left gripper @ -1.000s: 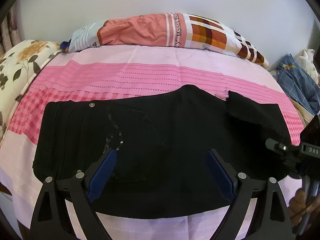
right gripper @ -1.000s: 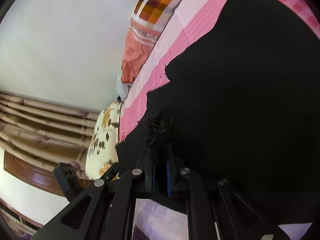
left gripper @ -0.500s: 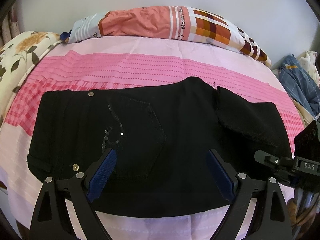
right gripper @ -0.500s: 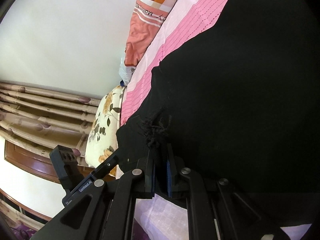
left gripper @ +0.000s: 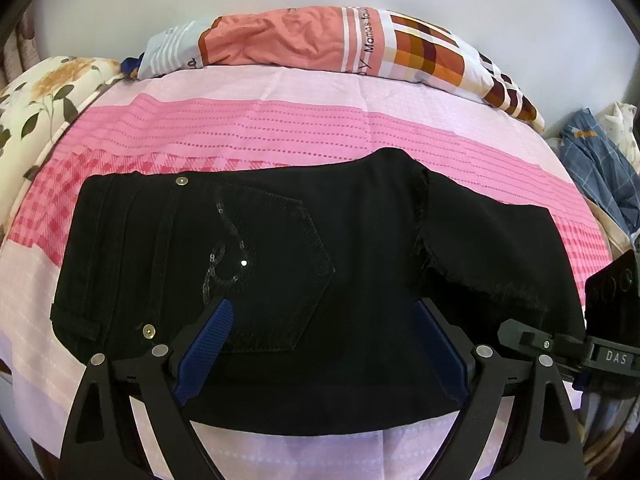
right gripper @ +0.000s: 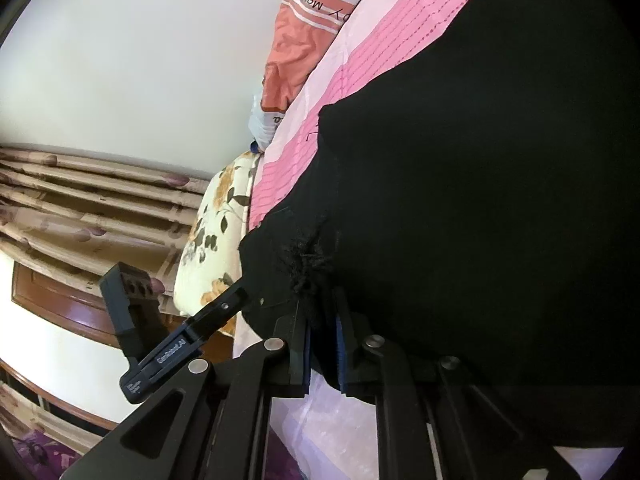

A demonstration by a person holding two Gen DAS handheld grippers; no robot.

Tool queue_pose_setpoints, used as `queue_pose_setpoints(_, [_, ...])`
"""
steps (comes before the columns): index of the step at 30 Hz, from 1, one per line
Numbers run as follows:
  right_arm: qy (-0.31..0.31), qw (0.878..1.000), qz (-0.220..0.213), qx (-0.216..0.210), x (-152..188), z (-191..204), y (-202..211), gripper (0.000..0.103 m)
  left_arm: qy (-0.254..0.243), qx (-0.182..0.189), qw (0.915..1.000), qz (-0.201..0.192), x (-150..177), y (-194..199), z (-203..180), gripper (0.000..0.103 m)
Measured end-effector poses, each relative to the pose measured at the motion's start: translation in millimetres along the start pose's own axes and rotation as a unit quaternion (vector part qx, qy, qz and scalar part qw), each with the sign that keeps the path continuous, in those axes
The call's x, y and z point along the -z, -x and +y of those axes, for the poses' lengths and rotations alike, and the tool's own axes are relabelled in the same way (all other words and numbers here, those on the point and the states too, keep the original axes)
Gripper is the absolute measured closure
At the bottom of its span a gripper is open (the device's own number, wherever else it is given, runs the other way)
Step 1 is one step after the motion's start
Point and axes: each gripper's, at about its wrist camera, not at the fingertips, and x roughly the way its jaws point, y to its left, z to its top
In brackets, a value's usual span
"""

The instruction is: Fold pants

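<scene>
Black pants (left gripper: 360, 264) lie across the pink bed, waistband at left, a sequined back pocket (left gripper: 264, 272) facing up. A frayed leg end (left gripper: 480, 248) is folded over onto the right part of the pants. My left gripper (left gripper: 320, 312) is open, its blue pads (left gripper: 204, 348) hovering above the pants' near edge. My right gripper (right gripper: 322, 312) is shut on the frayed hem of the pants (right gripper: 308, 256); the black cloth (right gripper: 480, 200) fills that view. The right gripper also shows at the left wrist view's right edge (left gripper: 560, 340).
The pink patterned bedsheet (left gripper: 280, 128) covers the bed. A patchwork pillow (left gripper: 340, 44) lies along the far edge by the wall. A floral cushion (left gripper: 40, 96) sits far left. Blue plaid clothing (left gripper: 596, 164) is heaped far right. Curtains (right gripper: 80, 200) hang beyond the bed.
The right gripper has carried the frayed leg end leftward over the pants, widening the fold. The left gripper has risen slightly and stays open.
</scene>
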Motion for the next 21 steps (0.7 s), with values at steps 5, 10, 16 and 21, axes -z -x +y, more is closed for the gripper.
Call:
queue_pose_setpoints(5, [-0.012,1.0,0.008,-0.026,1,-3,-2,0.081,-0.001,-0.002,1.0,0.005,1,-1,-1,0.012])
queue_pose_setpoints(10, [-0.008,0.998,0.024,-0.06,3,4,-8,0.076,-0.001,-0.001,1.0,0.009,1,-3,-1,0.012])
queue_pose_setpoints(16, [-0.004,0.995,0.065,-0.071,12,9,-25,0.075,0.003,-0.003,1.0,0.007,0,-1,1,0.012])
queue_pose_setpoints(21, [-0.026,0.993,0.052,-0.106,6,7,-12,0.057,0.009,-0.006,0.9999,0.005,0,1,7,0.012])
